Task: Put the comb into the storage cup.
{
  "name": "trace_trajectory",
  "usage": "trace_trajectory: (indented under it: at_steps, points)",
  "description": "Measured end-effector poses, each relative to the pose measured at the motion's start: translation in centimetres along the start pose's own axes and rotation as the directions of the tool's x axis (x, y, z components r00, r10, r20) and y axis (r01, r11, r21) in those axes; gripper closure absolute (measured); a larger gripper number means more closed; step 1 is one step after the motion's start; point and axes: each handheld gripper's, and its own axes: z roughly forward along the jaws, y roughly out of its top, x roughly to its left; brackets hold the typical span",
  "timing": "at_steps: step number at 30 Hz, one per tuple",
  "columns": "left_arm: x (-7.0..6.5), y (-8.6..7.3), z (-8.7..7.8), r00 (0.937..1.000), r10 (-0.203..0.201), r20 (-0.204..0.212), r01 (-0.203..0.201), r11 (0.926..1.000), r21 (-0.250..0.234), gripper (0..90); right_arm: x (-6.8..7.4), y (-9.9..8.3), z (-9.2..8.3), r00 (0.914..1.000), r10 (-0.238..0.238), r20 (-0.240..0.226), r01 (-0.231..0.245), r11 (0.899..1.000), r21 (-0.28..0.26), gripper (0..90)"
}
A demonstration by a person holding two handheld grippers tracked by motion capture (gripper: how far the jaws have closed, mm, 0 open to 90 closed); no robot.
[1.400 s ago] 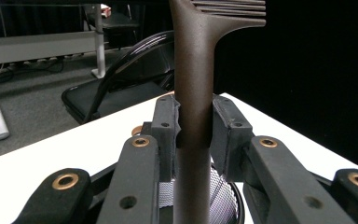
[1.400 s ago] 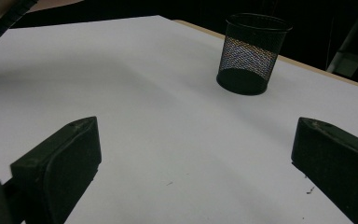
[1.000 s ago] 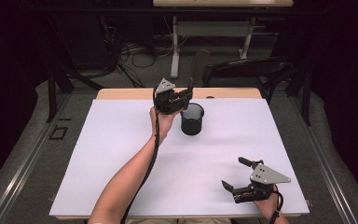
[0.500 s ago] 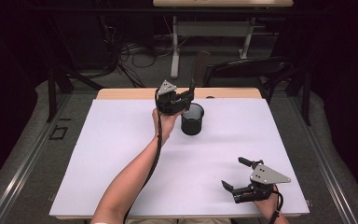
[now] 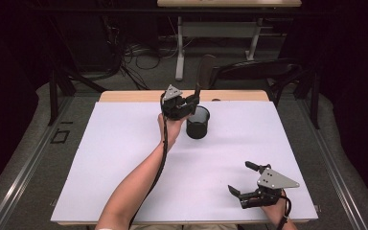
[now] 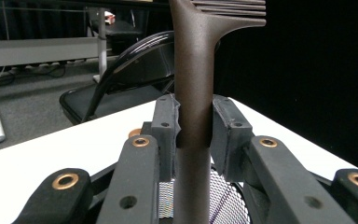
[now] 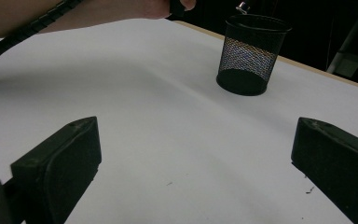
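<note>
A dark brown slotted spatula point(image 6: 193, 88) stands upright, and my left gripper point(image 5: 194, 103) is shut on its handle. Both pads point(image 6: 165, 126) press the handle from either side. Its slotted head point(image 5: 206, 67) points up, and its lower end point(image 7: 242, 7) hangs just over the rim of a black mesh cup point(image 5: 197, 125) at the table's far middle. The cup's mesh point(image 6: 226, 196) shows right below the jaws. My right gripper point(image 5: 240, 177) rests near the front right edge, open, with nothing between its jaws point(image 7: 196, 154). The cup point(image 7: 251, 56) stands well ahead of it.
A white sheet point(image 5: 124, 167) covers the table, with a wooden strip point(image 5: 235, 96) along the far edge. A black folding chair point(image 5: 258, 69) stands behind the table. The left forearm and its cable point(image 5: 160, 158) cross the table's middle.
</note>
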Motion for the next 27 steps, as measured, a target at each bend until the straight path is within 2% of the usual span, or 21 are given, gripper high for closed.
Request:
trace_trajectory:
  at_steps: [27]
  points:
    - [-0.4,-1.5,0.6,0.9992,0.038,-0.009,-0.038,0.9990,0.025,72.7,-0.1,0.0,-0.1,1.0000,0.001,-0.003,-0.001,1.000,0.009,1.1]
